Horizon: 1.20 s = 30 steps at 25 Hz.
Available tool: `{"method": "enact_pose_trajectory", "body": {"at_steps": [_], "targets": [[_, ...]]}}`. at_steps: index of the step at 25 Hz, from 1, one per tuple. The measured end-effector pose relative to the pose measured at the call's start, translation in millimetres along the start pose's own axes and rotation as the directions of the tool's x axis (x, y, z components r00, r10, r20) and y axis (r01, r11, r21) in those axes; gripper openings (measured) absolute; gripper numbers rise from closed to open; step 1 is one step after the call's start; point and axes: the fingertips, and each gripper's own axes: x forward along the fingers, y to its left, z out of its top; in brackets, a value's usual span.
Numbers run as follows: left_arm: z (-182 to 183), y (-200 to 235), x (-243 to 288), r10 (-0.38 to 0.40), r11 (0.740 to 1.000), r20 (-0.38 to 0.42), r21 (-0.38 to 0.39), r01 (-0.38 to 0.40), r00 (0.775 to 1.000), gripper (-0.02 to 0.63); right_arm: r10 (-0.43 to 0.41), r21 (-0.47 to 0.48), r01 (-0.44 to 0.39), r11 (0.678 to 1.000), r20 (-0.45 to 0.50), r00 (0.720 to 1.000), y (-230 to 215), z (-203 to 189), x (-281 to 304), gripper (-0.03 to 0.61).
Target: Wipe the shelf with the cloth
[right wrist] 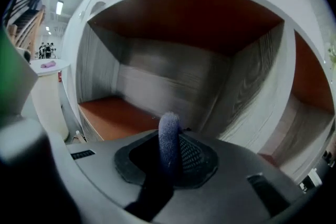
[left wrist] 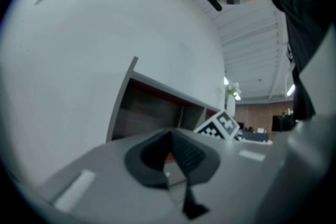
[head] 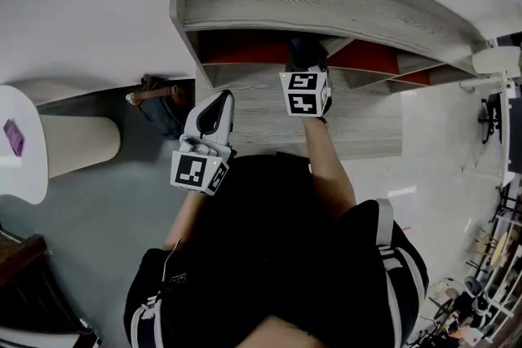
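right gripper [right wrist: 173, 150] jaws clamped on cloth [right wrist: 169, 131]; left gripper [left wrist: 170, 159] jaws together, empty

The shelf [head: 326, 0] is matt, pale grey grained wood with smooth reddish-brown inner panels. The cloth [right wrist: 168, 127] is fuzzy blue-grey fabric; the right gripper [right wrist: 172, 138] is matt grey plastic with dark ribbed pads [right wrist: 197, 157].

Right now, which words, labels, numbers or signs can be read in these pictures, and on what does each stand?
None can be read.
The left cube and right cube: black-and-white square patterns only, no letters.
Small pale mark on the person's dark clothes: too small to read.
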Motion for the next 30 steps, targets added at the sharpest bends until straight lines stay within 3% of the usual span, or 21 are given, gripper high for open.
{"method": "enact_pose_trajectory", "body": {"at_steps": [11,23,30], "targets": [[1,7,2,0.019,1.000,0.001,0.003,-0.019,1.000,0.005,0.041,-0.058,-0.049,0.997,-0.134,0.990,13,-21,27,0.054],[-4,25,-4,0.053,0.998,-0.003,-0.015,-0.053,0.999,0.006,0.126,-0.077,-0.142,0.987,-0.183,0.975,31,-5,51,0.054],[-4,40,-18,0.096,0.995,0.003,-0.022,-0.095,0.995,0.005,0.183,-0.141,-0.208,0.968,-0.173,0.968,64,18,73,0.052]]}}
